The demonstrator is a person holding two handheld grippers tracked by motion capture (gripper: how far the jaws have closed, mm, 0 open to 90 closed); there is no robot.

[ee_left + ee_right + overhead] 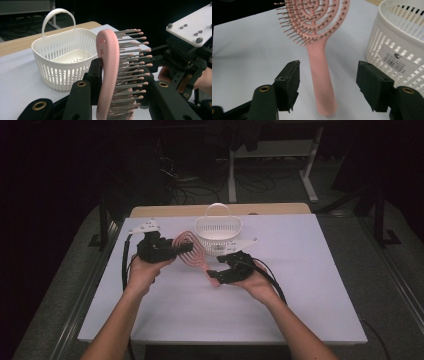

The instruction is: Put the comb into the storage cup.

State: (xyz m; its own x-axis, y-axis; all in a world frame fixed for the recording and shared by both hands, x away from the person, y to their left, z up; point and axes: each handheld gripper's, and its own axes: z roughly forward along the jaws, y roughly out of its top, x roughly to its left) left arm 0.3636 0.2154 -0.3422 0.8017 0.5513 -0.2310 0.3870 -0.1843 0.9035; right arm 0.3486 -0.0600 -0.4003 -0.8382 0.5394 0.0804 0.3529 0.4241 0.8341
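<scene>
Your left gripper (176, 249) pinches the head of the pink hairbrush (192, 254) (bristles facing the right jaw), holding it above the table (300, 285) before the white basket (218, 231). Your right gripper (214, 274) stands spread around the handle, pads clear.

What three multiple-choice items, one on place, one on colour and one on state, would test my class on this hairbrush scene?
1. Where does the basket stand on the table?
A. near the far edge
B. at the near edge
C. on the floor

2. What colour is the hairbrush?
A. blue
B. pink
C. green

3. How does the right gripper stand at the handle?
A. open, pads clear of it
C. clamped on the basket
B. shut on the bristles

Answers: 1 A, the high view shows it far from the person. 2 B, seen in every view. 3 A, gaps show either side of the handle, while the left gripper clamps the brush head.
</scene>
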